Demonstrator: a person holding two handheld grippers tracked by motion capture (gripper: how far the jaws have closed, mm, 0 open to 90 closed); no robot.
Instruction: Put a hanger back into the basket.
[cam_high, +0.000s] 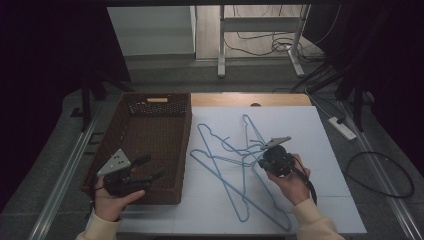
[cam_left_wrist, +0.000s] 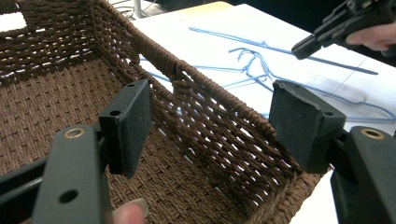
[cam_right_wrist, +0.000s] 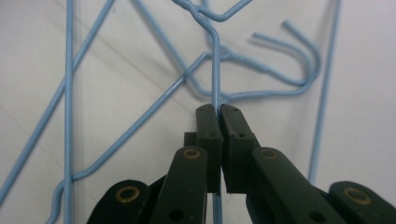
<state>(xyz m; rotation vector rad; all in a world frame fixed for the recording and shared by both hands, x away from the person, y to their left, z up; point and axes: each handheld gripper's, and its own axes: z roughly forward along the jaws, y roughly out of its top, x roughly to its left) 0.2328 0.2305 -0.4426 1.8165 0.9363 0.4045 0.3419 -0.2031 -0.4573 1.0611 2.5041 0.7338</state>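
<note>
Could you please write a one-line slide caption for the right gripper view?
Right claw shut on a blue wire hanger lying tangled with others on the white table.

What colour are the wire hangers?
Light blue hangers; the right gripper view shows it best.

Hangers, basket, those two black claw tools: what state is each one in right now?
Blue wire hangers: tangled pile, lying on the white board.
One hanger wire: pinched between the right gripper's jaws.
Right gripper: shut on that wire.
Left gripper: jaws wide open, nothing between them, held over the basket's corner.
Wicker basket: upright, nothing inside.
</note>
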